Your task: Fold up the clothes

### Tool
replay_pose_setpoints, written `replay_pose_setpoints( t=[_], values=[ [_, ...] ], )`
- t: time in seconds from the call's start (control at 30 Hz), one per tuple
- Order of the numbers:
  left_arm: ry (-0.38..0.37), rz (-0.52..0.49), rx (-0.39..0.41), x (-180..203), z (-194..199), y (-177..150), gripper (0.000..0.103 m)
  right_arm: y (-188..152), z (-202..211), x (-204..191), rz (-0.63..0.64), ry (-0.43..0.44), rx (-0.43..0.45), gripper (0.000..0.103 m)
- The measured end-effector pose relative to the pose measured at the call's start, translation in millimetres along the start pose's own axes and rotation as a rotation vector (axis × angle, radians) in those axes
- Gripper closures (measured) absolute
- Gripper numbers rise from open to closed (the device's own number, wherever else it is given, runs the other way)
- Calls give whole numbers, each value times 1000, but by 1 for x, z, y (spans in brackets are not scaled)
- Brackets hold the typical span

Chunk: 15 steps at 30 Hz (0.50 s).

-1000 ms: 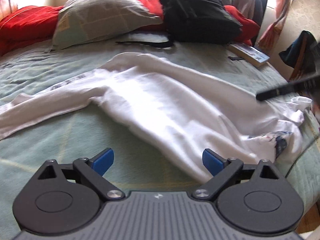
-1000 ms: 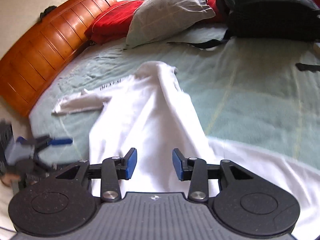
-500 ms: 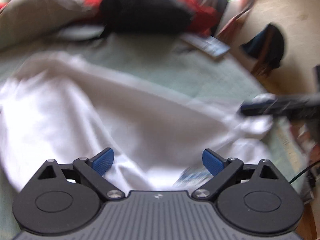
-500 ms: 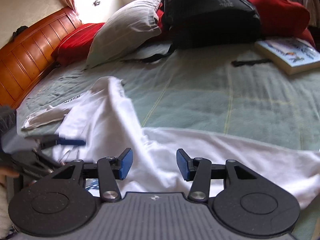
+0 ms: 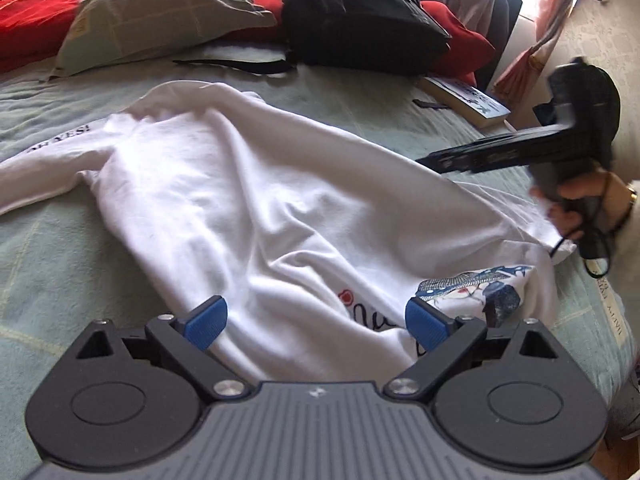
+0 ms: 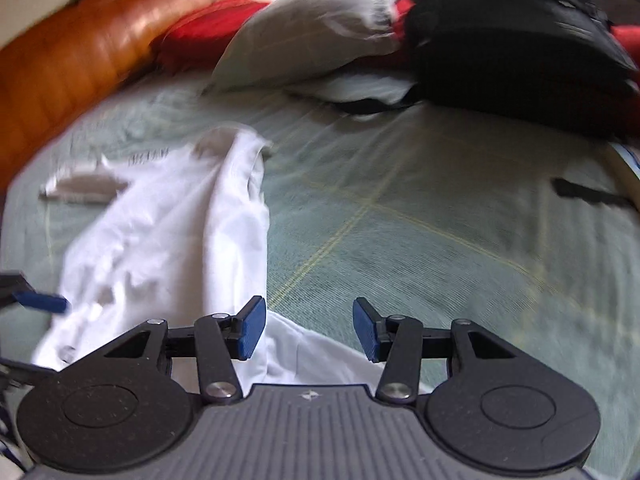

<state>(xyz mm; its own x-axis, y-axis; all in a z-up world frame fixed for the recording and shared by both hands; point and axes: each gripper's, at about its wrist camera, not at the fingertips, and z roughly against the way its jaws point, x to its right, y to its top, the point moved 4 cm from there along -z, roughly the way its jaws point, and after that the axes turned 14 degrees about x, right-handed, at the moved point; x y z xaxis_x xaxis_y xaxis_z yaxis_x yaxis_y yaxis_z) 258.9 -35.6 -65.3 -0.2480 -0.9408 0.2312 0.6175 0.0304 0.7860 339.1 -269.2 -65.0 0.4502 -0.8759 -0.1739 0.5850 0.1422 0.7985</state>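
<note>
A white long-sleeved shirt (image 5: 260, 208) with a blue print near its hem lies rumpled on the green bedspread (image 5: 52, 264). My left gripper (image 5: 316, 320) is wide open and empty, just above the shirt's near edge. My right gripper (image 6: 308, 328) is open and empty, over the shirt's right edge; the shirt (image 6: 168, 236) stretches off to its left. In the left wrist view the right gripper (image 5: 436, 164) shows at the right, held in a hand above the shirt's far side. The left gripper's blue fingertip (image 6: 40, 302) shows at the left edge of the right wrist view.
At the head of the bed lie a grey pillow (image 5: 168, 12), red cushions (image 5: 28, 28) and a black backpack (image 5: 360, 12). A book (image 5: 468, 100) lies near the bed's right edge. A wooden headboard (image 6: 68, 64) curves along the left.
Both grippers swung about over the shirt and stayed empty. The right gripper's jaws opened wider. The shirt's right part has shifted and a printed patch now shows.
</note>
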Motion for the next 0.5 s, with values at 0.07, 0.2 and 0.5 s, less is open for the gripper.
replay_pose_setpoints(
  t=[0.07, 0.2, 0.5],
  values=[
    [0, 1, 4, -1, 3, -1, 7, -6, -12, -8, 36, 10, -37, 49],
    [1, -1, 4, -3, 4, -3, 7, -21, -10, -29, 127, 15, -52, 48],
    [4, -15, 8, -2, 6, -5, 7, -24, 22, -35, 137, 15, -18, 83]
  ],
)
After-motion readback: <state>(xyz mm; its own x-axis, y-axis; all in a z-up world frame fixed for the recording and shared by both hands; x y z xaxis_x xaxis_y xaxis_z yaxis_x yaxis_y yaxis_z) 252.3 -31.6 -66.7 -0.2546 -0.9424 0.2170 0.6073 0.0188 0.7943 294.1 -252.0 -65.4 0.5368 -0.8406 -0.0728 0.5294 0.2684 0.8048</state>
